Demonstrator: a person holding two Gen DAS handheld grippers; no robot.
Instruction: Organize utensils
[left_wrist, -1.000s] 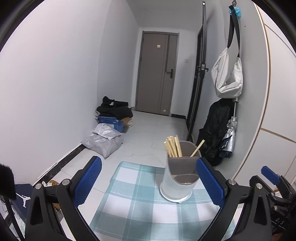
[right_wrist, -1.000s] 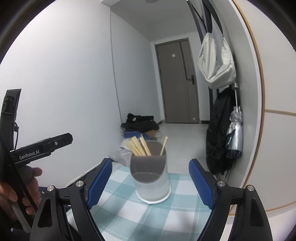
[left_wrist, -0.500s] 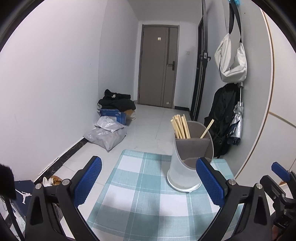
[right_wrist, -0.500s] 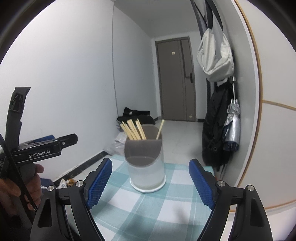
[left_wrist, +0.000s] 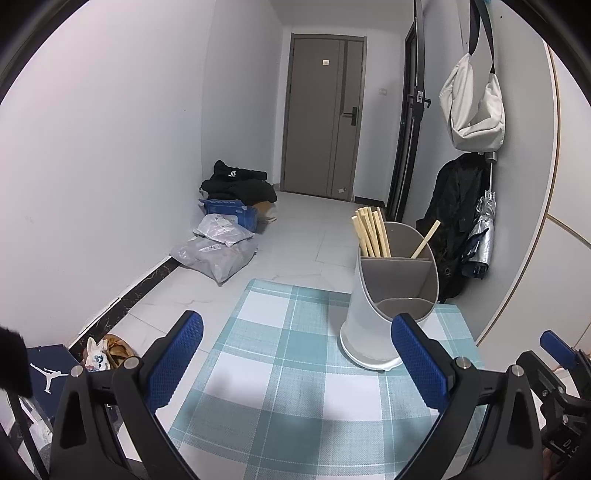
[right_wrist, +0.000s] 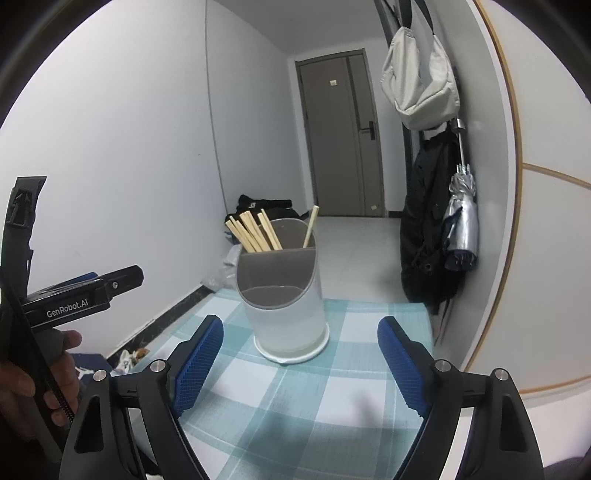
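A white and grey utensil holder (left_wrist: 384, 314) (right_wrist: 284, 302) stands upright on a teal checked mat (left_wrist: 288, 369) (right_wrist: 314, 387). Several wooden chopsticks (left_wrist: 371, 232) (right_wrist: 255, 232) lean in its rear left compartment, and one more chopstick (left_wrist: 426, 234) (right_wrist: 309, 226) leans in the rear right one. The front compartment looks empty. My left gripper (left_wrist: 295, 363) is open and empty, to the left of the holder and nearer to me. My right gripper (right_wrist: 301, 363) is open and empty, just in front of the holder. The left gripper's body (right_wrist: 74, 295) shows at the left of the right wrist view.
The mat's far edge ends above a tiled hallway floor (left_wrist: 314, 229). Grey parcels (left_wrist: 216, 251), a blue box (left_wrist: 229, 212) and black clothes (left_wrist: 236, 181) lie by the left wall. A white bag (left_wrist: 474, 107), a black coat (left_wrist: 454, 206) and an umbrella (left_wrist: 480, 236) hang on the right wall.
Both grippers have tilted and drawn back a little, so the holder sits higher and farther in both views. Both stay open and empty. The holder and chopsticks have not moved.
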